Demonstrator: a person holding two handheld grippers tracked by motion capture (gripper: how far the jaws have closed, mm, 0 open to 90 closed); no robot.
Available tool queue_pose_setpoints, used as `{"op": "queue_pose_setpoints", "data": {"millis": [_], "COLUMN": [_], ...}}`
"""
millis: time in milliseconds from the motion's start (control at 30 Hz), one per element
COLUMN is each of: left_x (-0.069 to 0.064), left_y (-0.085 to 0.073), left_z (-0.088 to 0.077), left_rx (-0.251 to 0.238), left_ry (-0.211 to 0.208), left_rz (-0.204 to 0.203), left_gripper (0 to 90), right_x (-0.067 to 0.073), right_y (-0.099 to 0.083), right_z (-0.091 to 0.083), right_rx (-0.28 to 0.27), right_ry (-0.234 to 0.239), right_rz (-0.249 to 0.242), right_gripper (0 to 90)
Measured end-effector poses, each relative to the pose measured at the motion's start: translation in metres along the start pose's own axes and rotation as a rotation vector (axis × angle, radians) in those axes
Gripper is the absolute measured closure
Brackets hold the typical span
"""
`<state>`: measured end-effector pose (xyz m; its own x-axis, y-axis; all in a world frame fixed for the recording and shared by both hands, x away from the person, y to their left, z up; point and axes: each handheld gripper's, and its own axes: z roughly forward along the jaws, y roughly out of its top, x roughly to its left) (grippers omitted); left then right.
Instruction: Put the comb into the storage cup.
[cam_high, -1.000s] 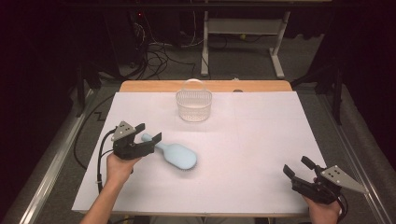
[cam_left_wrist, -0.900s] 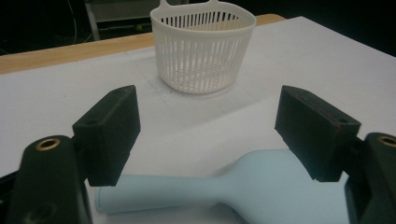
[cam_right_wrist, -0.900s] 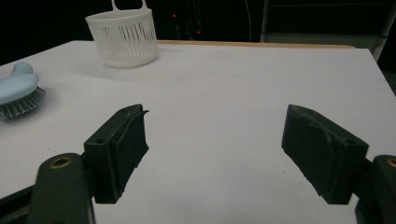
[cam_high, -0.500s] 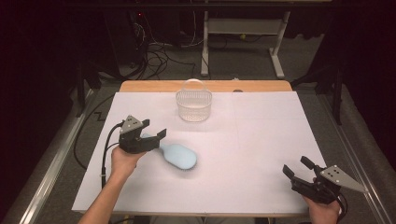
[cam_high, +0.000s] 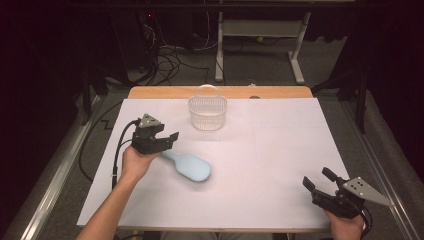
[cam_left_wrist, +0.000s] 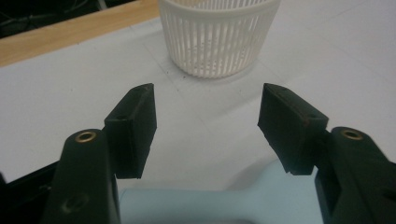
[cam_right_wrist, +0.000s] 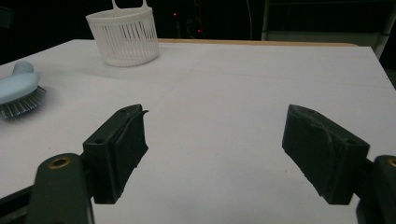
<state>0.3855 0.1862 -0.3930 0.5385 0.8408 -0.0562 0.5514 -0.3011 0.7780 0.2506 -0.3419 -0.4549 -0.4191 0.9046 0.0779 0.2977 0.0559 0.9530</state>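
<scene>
Since a second ago your left gripper (cam_high: 167, 138) has slid up the pale blue plastic hairbrush (cam_high: 187, 166) lying mid-table, jaws just been closing, still spread astride its handle; light, stiff and slick, so pinch the narrow neck.

My left gripper (cam_high: 167, 141) is black with a grey three-cornered plate on top, and brass-coloured rivets sit in its arms. My right gripper (cam_high: 320, 183) is black too, with the same pale grey plate. The hairbrush (cam_high: 187, 166) is pale blue, its bristles dark grey with a metallic glint in my right gripper view. The basket (cam_high: 207, 112) is white, its wall striped with thin upright slats. The table (cam_high: 280, 145) is plain white, edged at the far side by a light brown wooden strip.
</scene>
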Motion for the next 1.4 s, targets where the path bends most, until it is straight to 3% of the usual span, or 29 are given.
{"op": "queue_pose_setpoints", "data": {"millis": [200,333,467,533,867,933,1167,1400], "left_x": [0.004,0.007,0.011,0.011,0.019,0.02,0.024,0.026], "left_y": [0.009,0.014,0.017,0.017,0.016,0.016,0.014,0.014], "left_z": [0.009,0.017,0.024,0.027,0.039,0.04,0.046,0.053], "left_rx": [0.147,0.226,0.304,0.338,0.434,0.442,0.477,0.512], "left_ry": [0.032,0.031,-0.023,-0.021,0.021,0.018,0.019,0.043], "left_rz": [-0.004,-0.038,-0.039,-0.038,-0.048,-0.055,-0.058,-0.058], "left_gripper": [39.3,39.4,42.5,45.5,53.4,58.8,65.2,75.2], "right_x": [0.0,0.0,0.0,0.001,0.001,0.001,0.001,0.001], "right_y": [0.0,0.0,0.0,0.0,0.0,0.0,0.0,0.0], "right_z": [0.0,0.0,0.0,0.0,0.001,0.001,0.001,0.001], "right_rx": [0.0,0.001,0.002,0.004,0.006,0.007,0.007,0.005], "right_ry": [-0.001,-0.001,-0.003,-0.003,-0.001,0.0,-0.001,-0.006], "right_rz": [0.0,-0.002,-0.006,-0.015,-0.015,-0.015,-0.016,-0.017], "right_gripper": [22.1,22.1,22.2,22.2,22.1,22.2,22.2,22.2]}}
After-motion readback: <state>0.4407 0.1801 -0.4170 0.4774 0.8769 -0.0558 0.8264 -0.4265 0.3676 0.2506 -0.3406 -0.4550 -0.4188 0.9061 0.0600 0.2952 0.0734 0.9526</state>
